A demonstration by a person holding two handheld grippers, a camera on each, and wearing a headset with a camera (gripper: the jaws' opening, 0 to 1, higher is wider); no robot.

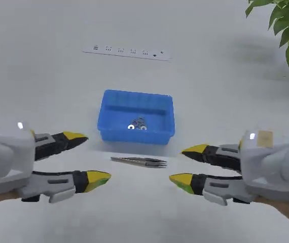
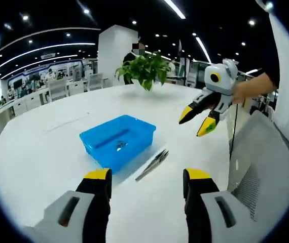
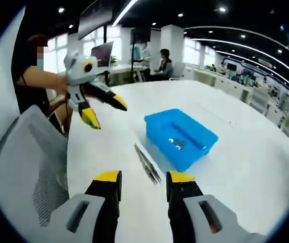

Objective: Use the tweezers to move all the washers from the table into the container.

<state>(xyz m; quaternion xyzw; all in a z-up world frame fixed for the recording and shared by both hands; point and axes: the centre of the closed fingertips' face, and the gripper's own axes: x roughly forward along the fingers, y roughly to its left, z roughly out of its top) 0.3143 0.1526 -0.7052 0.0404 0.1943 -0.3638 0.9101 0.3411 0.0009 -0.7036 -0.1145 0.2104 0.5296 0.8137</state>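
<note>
A blue container [image 1: 136, 116] stands mid-table with several washers [image 1: 137, 124] inside it; it also shows in the left gripper view [image 2: 118, 139] and the right gripper view [image 3: 181, 135]. Metal tweezers [image 1: 139, 161] lie flat on the table just in front of it, also seen as tweezers [image 2: 152, 164] and tweezers [image 3: 147, 163]. My left gripper [image 1: 93, 158] hovers open to the tweezers' left, holding nothing. My right gripper [image 1: 186, 164] hovers open to their right, also holding nothing. Each gripper appears in the other's view: right gripper [image 2: 197, 124], left gripper [image 3: 104, 112].
A white power strip [image 1: 128, 51] lies at the far side of the table. A potted plant's leaves [image 1: 284, 25] hang in at the far right. A grey mesh chair [image 3: 23, 167] stands by the table's near edge. People sit at desks far behind.
</note>
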